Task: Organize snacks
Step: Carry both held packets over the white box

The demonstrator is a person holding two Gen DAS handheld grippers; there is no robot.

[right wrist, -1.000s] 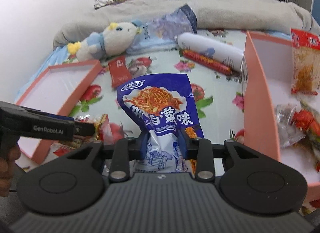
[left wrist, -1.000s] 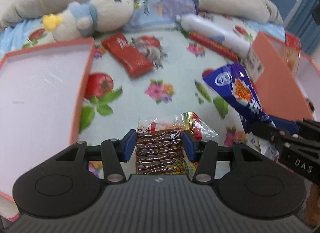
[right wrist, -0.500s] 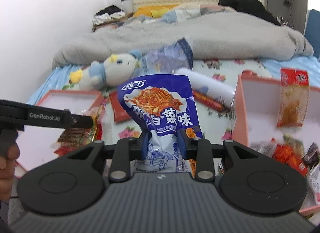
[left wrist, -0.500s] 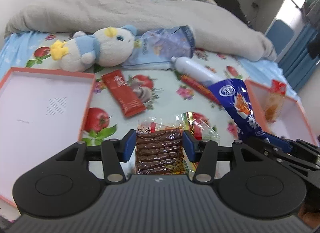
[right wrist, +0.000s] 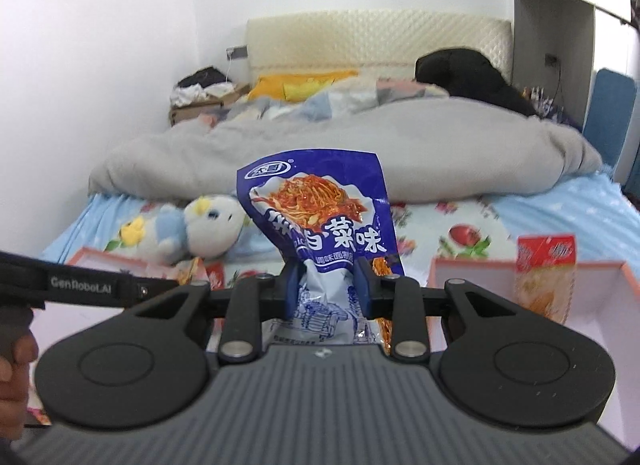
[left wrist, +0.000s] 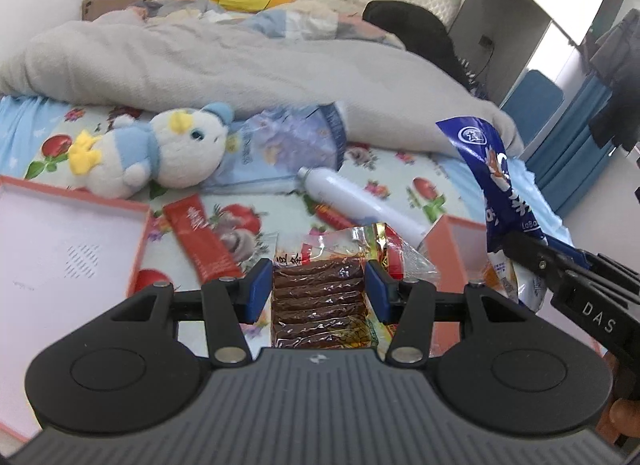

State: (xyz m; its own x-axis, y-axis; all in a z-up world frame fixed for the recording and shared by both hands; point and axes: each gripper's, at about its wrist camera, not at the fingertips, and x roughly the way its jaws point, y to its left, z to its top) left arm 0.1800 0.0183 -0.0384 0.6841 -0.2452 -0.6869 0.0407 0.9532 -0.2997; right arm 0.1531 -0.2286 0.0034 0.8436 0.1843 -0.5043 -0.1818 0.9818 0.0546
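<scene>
Clamping a clear packet of brown ribbed snack strips (left wrist: 318,301), the left tongs (left wrist: 318,291) hang above the floral bed sheet (left wrist: 384,189), while the right tongs (right wrist: 326,291) pinch an upright blue-and-white noodle-snack bag (right wrist: 320,217) beside a pink open box (right wrist: 600,297).

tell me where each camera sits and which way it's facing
Left wrist: sits on the left gripper, looking along its jaws, shut on a brown snack pack, up the bed toward the headboard; the right gripper crosses the right edge.
Right wrist: sits on the right gripper, jaws shut on a blue bag, facing the headboard; the left gripper and a hand show at left.
Shared: plush toy, grey blanket, blue bag, both pink boxes.
</scene>
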